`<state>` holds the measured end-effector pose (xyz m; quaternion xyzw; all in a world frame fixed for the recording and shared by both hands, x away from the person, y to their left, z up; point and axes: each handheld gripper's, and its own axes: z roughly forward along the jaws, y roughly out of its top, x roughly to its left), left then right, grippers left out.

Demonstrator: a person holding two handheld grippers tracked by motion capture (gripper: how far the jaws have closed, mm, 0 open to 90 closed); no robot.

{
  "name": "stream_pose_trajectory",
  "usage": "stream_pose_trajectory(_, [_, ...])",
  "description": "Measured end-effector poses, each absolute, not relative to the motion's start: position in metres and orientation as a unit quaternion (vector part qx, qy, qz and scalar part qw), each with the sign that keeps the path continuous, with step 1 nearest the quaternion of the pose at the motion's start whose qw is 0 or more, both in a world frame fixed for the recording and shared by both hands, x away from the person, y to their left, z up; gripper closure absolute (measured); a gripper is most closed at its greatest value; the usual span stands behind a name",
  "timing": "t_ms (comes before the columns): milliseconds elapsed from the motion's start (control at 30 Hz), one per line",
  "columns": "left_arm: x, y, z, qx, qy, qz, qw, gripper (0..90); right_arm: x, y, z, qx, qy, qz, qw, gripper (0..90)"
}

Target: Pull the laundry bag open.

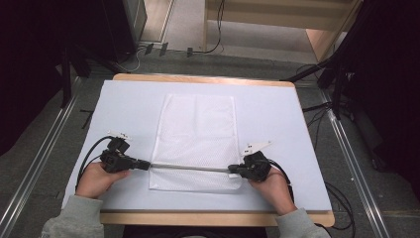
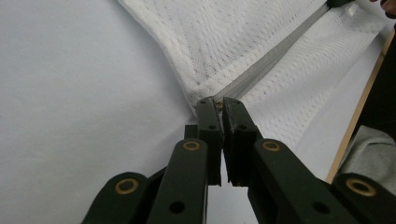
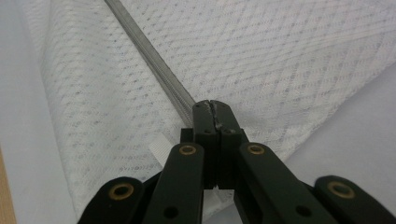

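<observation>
Both forearms came in from the near edge, sleeves grey. The left hand (image 1: 96, 178) held the left gripper (image 1: 144, 165) pointing right; its jaws stood nearly together, a thin slit between them, apparently pinching something at the tips. The right hand (image 1: 271, 187) held the right gripper (image 1: 232, 170) pointing left, jaws pressed tight together.

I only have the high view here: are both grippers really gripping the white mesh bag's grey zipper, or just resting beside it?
Observer: The left gripper is shut on the grey zipper at the edge of the white mesh bag; a small brass-coloured piece shows between its tips.
Operator: And the right?
Observer: The right gripper is shut on the zipper's other end, jaws pressed together.
Operator: Anything beside it?
Observer: A white ribbon tab lies just beside its jaws.
</observation>
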<state>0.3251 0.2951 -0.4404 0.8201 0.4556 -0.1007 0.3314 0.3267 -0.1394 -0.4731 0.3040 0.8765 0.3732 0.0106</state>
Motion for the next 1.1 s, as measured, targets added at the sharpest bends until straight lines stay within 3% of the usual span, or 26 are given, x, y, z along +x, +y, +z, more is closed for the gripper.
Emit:
stream_pose_trajectory(433, [0.318, 0.296, -0.443, 0.819, 0.449, -0.102, 0.343, 87.1, 0.329, -0.136, -0.47, 0.305, 0.881, 0.361, 0.014, 90.0])
stream_pose_trajectory(567, [0.316, 0.296, -0.441, 0.823, 0.439, -0.085, 0.349, 85.8, 0.331, -0.134, -0.469, 0.304, 0.881, 0.363, 0.009, 86.1])
stream_pose_trajectory(1100, [0.315, 0.303, -0.431, 0.809, 0.442, -0.002, 0.388, 43.3, 0.336, -0.14, -0.46, 0.326, 0.86, 0.393, 0.012, 56.5])
